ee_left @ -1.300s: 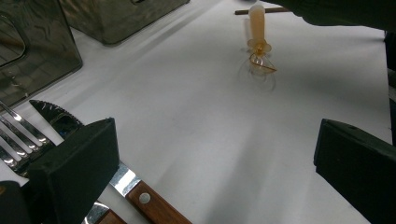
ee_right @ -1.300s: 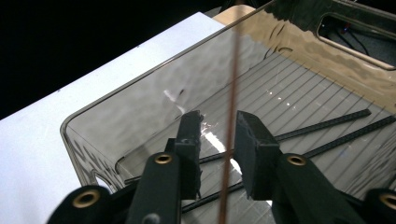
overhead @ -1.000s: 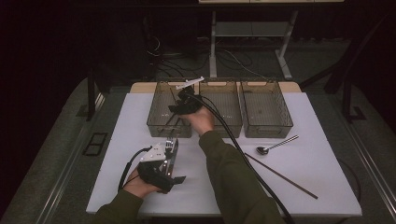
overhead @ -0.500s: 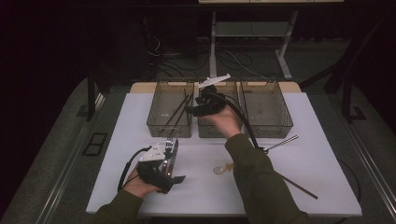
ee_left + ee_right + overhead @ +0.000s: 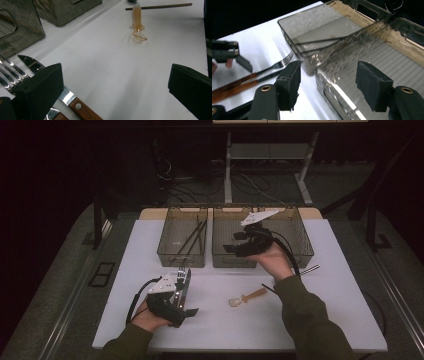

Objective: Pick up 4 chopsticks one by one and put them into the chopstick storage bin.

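Note:
My right gripper [image 5: 232,243] hovers over the middle smoky plastic bin [image 5: 225,260]; its jaws have just been opening and stand open with nothing between them [image 5: 329,72]. The left bin [image 5: 180,257] holds dark chopsticks [image 5: 194,236], which also show through its wall [image 5: 322,41]. My left gripper [image 5: 184,299] rests on the white table near the front left, its jaws wide open and empty [image 5: 115,75]. A fork [image 5: 12,70] and a wood-handled knife [image 5: 32,63] lie beside its left jaw. An amber spoon [image 5: 247,297] lies ahead of it on the table.
A third bin [image 5: 300,245] stands to the right of the other two. A metal utensil handle [image 5: 311,268] pokes out past my right wrist, and a thin dark stick [image 5: 160,6] lies beyond the spoon. The table's far edge runs just behind the bins.
My right gripper has moved right, from over the left bin to over the middle bin, with nothing in it. The amber spoon has come into sight from under the arm. The left gripper stayed put.

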Demonstrator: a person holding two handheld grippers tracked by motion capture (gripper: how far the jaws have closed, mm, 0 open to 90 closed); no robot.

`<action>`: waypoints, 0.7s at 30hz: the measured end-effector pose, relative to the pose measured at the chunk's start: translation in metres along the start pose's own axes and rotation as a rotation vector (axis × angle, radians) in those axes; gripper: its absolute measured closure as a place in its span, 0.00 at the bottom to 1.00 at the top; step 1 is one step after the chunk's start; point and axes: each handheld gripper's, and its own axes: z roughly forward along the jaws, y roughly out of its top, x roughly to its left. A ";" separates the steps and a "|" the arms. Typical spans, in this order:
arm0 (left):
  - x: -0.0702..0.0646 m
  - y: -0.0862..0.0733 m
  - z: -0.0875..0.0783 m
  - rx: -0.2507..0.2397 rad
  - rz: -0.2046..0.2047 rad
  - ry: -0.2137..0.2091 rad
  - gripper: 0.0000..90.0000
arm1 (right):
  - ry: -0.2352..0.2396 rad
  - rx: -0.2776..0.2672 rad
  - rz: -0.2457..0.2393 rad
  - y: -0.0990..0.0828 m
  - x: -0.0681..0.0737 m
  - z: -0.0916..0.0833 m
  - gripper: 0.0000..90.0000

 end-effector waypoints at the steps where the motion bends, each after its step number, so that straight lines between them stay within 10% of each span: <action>1: 0.000 0.000 0.000 0.000 0.002 0.001 0.00 | -0.006 -0.001 -0.003 -0.004 0.000 -0.004 0.41; 21: 0.001 -0.001 0.000 -0.001 0.011 0.009 0.00 | 0.010 0.081 0.016 -0.099 -0.006 -0.071 0.57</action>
